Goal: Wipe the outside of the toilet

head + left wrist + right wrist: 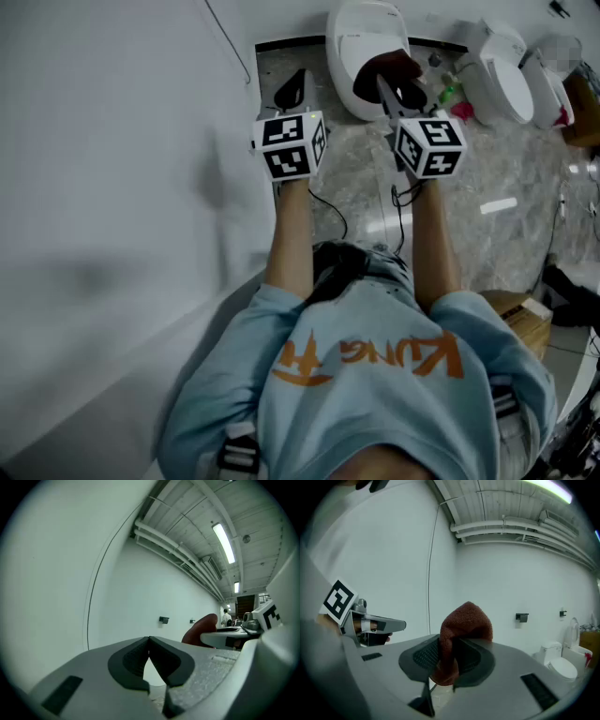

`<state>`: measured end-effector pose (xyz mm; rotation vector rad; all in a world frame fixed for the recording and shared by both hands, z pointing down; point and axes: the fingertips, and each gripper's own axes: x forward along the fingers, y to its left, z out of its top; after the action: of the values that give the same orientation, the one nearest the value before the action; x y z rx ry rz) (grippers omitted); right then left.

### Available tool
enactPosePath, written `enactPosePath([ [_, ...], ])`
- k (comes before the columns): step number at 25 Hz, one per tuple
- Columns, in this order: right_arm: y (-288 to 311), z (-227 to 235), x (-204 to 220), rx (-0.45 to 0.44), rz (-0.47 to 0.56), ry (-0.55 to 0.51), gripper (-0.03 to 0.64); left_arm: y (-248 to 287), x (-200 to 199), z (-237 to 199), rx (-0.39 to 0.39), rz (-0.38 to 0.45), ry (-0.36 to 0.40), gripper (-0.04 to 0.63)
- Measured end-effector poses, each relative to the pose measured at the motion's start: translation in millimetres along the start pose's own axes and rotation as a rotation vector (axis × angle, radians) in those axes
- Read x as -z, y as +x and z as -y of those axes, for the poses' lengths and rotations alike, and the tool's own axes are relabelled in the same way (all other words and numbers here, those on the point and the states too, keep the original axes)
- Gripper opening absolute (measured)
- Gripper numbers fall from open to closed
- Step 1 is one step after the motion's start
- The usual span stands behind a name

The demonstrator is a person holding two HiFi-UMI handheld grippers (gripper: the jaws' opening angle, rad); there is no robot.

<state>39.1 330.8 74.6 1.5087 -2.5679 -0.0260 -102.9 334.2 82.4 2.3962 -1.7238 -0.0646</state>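
Right gripper view: my right tongs (449, 660) clamp a rust cloth (466, 623), peak pointing up. My left tongs (149, 644) sit pressed together, empty; my shirt (375, 412) reads "KUNG".

Below me the grey marbled floor (511, 169) carries a white toilet (356, 42) against the wall, a second toilet (502, 75) near it (a small green item (450, 93) between them), and a cardboard box (521, 319) by my right side.

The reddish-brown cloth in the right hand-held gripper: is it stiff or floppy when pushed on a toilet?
Probably floppy: the reddish-brown cloth bunches into a rounded fold where the right hand-held gripper pinches it, and it sags below the jaws. Its fuzzy weave suggests that it is light and unlikely to slip out.
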Motion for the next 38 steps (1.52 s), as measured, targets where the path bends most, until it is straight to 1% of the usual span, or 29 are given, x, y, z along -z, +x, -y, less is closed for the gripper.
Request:
enactPosePath([
  [3,3,-3,-3,0.008,0.027,-0.002,0.074,-1,3,-4,0.002,-0.004,-0.001,-0.005],
  [6,1,4,-4,0.048,0.054,0.062,0.075,-5,5,-6,0.004,-0.01,0.003,-0.005],
  [11,-2,12,3,0.093,0.035,0.083,0.077,-10,10,-16,-0.014,-0.02,-0.016,-0.005],
  [15,-9,27,10,0.135,0.021,0.096,0.077,-9,17,-14,-0.003,-0.029,-0.029,-0.005],
  [19,-10,45,7,0.149,0.032,0.099,0.077,0,17,-10,-0.006,-0.02,-0.037,-0.005],
  [23,-8,60,-2,0.157,0.059,0.1,0.077,12,3,-10,-0.01,0.005,-0.028,-0.005],
  [26,-3,66,0,0.152,0.063,0.098,0.077,18,0,-10,-0.017,0.017,-0.018,-0.005],
  [29,15,79,5,0.145,0.066,0.108,0.077,38,2,-14,-0.024,0.012,-0.008,-0.005],
  [34,69,106,15,0.123,0.05,0.136,0.077,93,7,-31,-0.045,-0.022,-0.007,-0.005],
  [38,107,136,37,0.123,0.013,0.187,0.077,138,26,-33,-0.051,-0.085,0.007,-0.005],
])
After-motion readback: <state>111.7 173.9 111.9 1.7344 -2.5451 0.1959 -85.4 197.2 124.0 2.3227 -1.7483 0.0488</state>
